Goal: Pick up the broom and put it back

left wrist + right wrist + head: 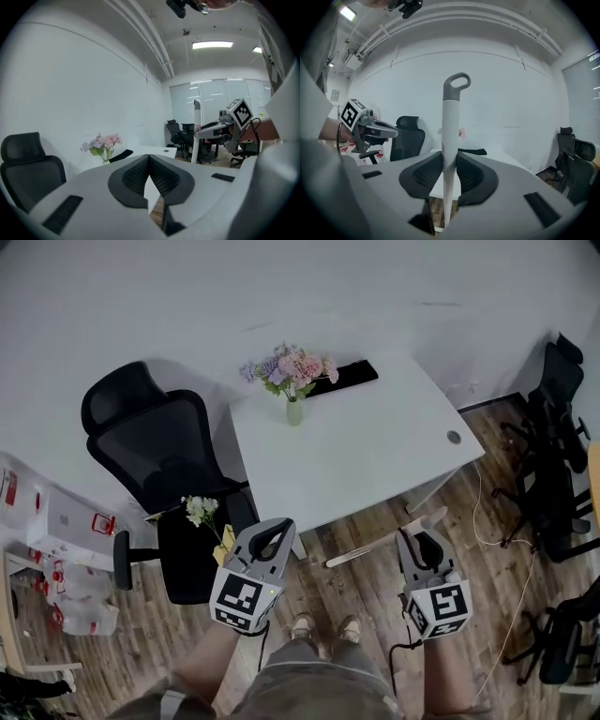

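Observation:
The broom's white handle (451, 136), topped by a grey hanging loop (457, 86), stands upright between the jaws of my right gripper (449, 159), whose pads press on it from both sides. In the head view the handle (361, 553) slants from the right gripper (427, 529) down toward the wooden floor; the broom's head is not visible. The left gripper view shows the same handle (197, 133) held out at the right. My left gripper (275, 531) (149, 158) is shut, its pads meeting at the tips with nothing between them.
A white desk (394, 451) stands ahead with a vase of flowers (292, 381) and a black object (345, 376). A black office chair (159, 451) is at the left, more black chairs (553, 456) at the right. Boxes (66, 521) and cables (497, 540) lie on the floor.

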